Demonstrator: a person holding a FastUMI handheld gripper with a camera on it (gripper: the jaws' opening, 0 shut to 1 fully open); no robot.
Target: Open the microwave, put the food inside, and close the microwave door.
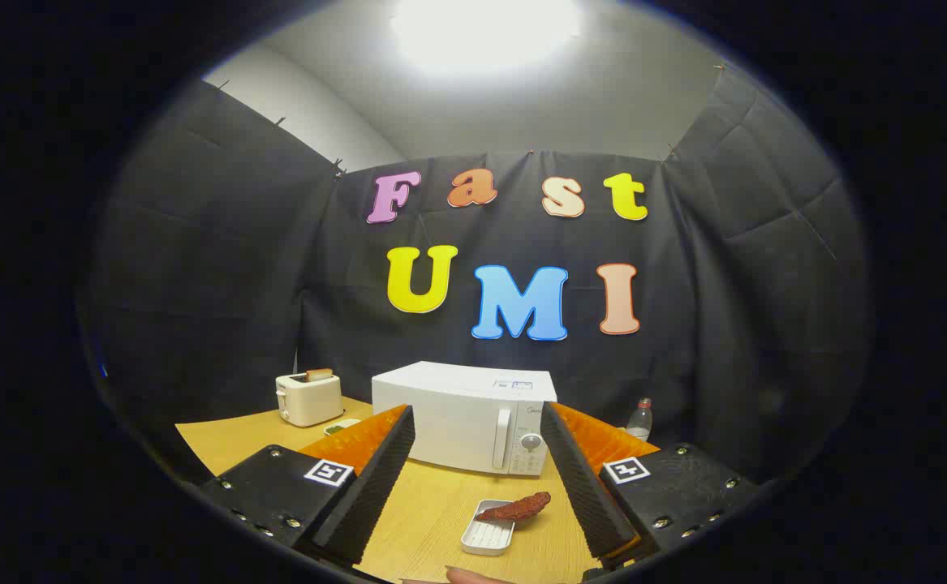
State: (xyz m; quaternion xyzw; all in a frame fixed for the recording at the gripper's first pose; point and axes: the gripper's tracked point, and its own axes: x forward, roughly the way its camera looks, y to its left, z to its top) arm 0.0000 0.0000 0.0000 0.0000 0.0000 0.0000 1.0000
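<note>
White microwave [473, 418] stands shut on the bench [432, 511]; the food [515, 508] on its tray [488, 535] lies just before it. My tool [477, 454] gapes wide, empty; next I judge its handle [503, 439] wants pulling.

Light wooden table [432, 519] carries everything. White microwave [465, 418] sits toward the back, door shut. Left of it a cream toaster [308, 397] with a slice of toast [319, 374] sticking up from the slot; just beside the toaster, a small dish with something green [340, 426]. Right of the microwave, a clear bottle [640, 419] stands upright. In front of the microwave, a small white tray [487, 535], with a reddish-brown piece of food [514, 508] lying across its far rim.
</note>
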